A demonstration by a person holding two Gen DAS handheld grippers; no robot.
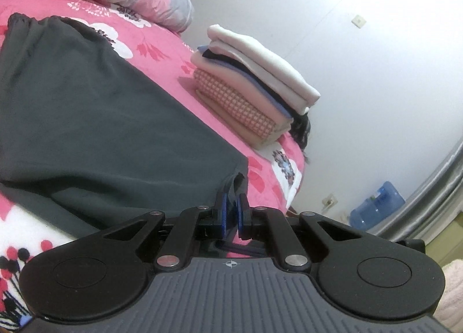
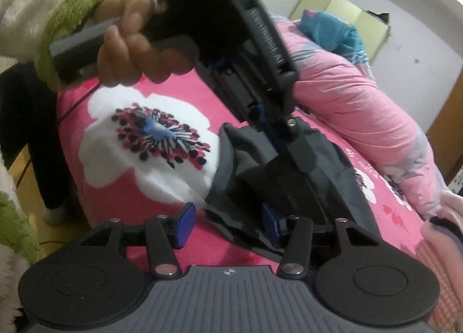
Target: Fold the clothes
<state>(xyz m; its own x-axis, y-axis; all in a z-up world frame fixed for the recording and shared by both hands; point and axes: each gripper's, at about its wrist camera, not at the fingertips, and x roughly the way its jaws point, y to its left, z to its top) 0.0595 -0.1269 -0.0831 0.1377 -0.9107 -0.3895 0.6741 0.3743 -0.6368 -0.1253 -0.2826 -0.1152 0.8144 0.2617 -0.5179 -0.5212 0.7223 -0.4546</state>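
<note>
A dark grey garment (image 1: 86,107) lies spread on the pink floral bedspread (image 1: 162,41). My left gripper (image 1: 231,205) is shut on the garment's near corner, which bunches up between the blue pads. In the right wrist view a hand (image 2: 130,52) holds that left gripper (image 2: 275,136), which pinches the lifted grey garment (image 2: 289,177). My right gripper (image 2: 228,223) stands open low over the bedspread. A crumpled edge of the garment reaches between its jaws beside the right pad (image 2: 269,223); the left pad (image 2: 185,226) is clear of the cloth.
A stack of folded clothes (image 1: 254,84) sits at the bed's far edge. A pink quilt (image 2: 361,107) lies along the bed, with blue cloth (image 2: 332,32) behind it. A blue water bottle (image 1: 376,205) stands on the floor by the white wall (image 1: 361,58).
</note>
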